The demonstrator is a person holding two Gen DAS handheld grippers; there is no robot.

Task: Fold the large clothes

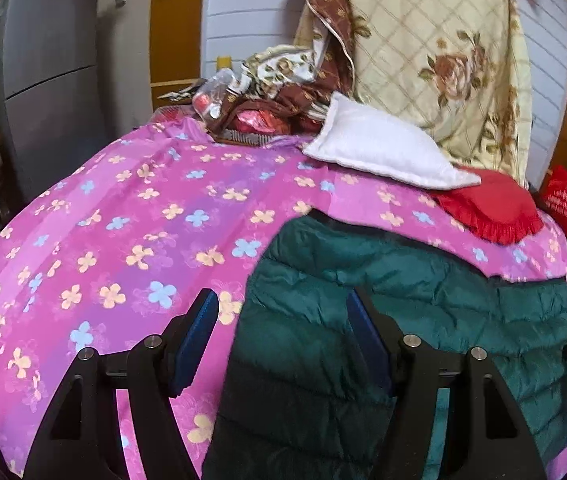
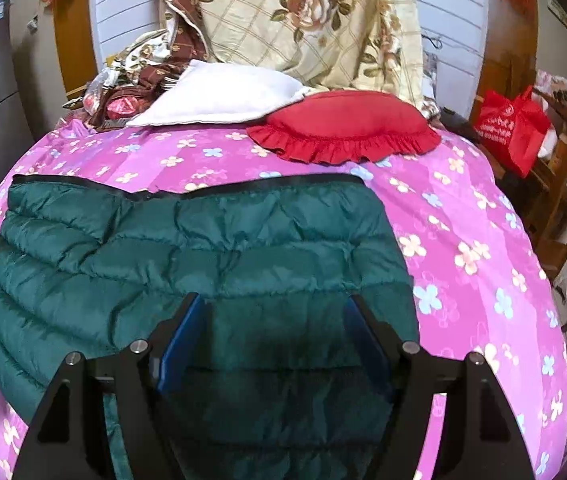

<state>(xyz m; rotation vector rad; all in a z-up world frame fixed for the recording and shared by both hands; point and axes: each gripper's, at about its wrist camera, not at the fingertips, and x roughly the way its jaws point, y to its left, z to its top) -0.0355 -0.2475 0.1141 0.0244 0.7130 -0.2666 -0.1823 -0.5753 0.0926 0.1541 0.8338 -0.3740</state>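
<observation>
We see the green puffer jacket [image 2: 187, 248] flat on the floral bedspread [image 1: 123, 220], near hem cut off. Left gripper [image 1: 282, 334] and right gripper [image 2: 273, 332] gape wide, empty.

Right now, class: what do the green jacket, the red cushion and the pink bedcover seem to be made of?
Green jacket: probably thin nylon-type shell with padding; slight sheen, puffy stitched channels.
Red cushion: matte woven cloth, likely cotton; gathered frill edge.
Pink bedcover: smooth printed fabric, flower pattern; fibre unclear.
</observation>
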